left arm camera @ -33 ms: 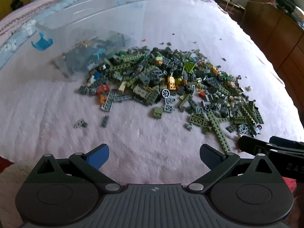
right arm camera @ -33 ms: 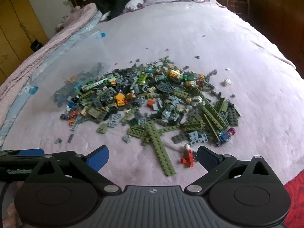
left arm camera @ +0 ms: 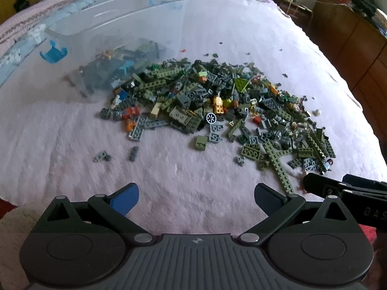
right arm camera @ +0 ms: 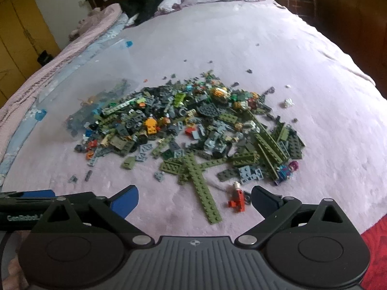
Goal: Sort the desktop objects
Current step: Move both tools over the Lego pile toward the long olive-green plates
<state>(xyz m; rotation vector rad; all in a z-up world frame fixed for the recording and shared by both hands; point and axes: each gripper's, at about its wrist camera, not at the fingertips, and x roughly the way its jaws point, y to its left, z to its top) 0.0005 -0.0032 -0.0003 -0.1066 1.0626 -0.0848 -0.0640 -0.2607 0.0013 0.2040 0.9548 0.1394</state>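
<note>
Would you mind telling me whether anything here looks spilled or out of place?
Yes: the clear plastic bin lies tipped on its side on the bed, and a pile of building bricks has spilled from its mouth across the cover.

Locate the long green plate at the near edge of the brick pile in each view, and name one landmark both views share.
Left wrist: the long green plate lies at lower right, running toward the right finger of the left claw.
Right wrist: it lies at lower centre, just beyond the open right claw.
Shared landmark: the clear bin left of the pile.
</note>
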